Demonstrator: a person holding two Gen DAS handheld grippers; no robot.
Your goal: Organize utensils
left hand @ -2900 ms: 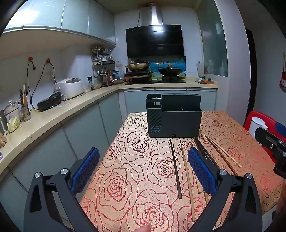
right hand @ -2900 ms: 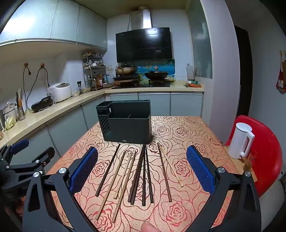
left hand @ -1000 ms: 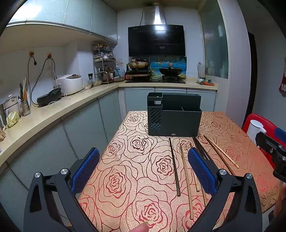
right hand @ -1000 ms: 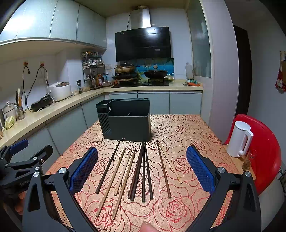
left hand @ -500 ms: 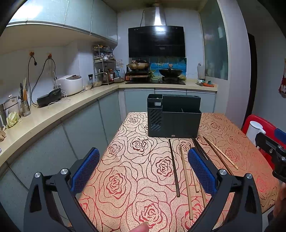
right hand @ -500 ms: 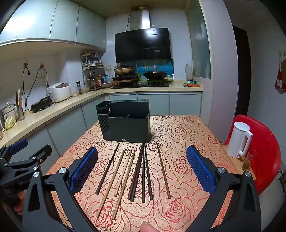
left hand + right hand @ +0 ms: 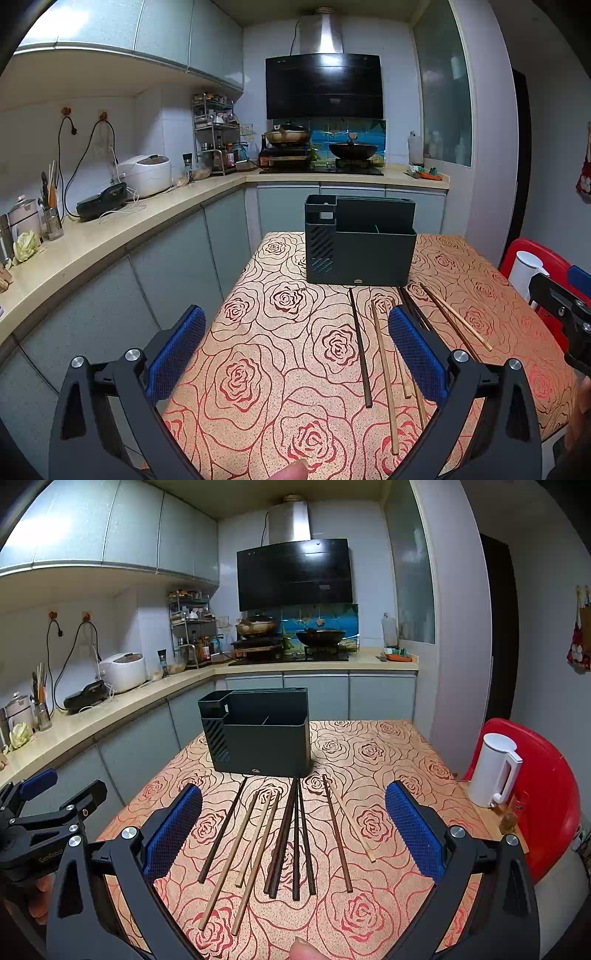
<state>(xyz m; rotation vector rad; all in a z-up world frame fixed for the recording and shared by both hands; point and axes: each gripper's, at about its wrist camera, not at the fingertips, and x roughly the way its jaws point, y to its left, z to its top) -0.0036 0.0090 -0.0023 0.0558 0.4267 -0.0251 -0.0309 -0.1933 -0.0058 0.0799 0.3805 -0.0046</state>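
Tongs [image 7: 295,350] [image 7: 293,830] both spread, empty, barely shifted above the desk [image 7: 388,753]; chopsticks [image 7: 291,834] still untouched before the holder [image 7: 258,738].

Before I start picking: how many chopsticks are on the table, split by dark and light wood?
Dark chopsticks: 6
Light wooden chopsticks: 4
Total: 10, all lying flat in front of the holder.

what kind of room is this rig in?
A home kitchen, almost certainly. A range hood hangs over a stove with a wok, a rice cooker sits on the L-shaped counter, and chopsticks lie before a dark utensil holder on the rose-patterned table.
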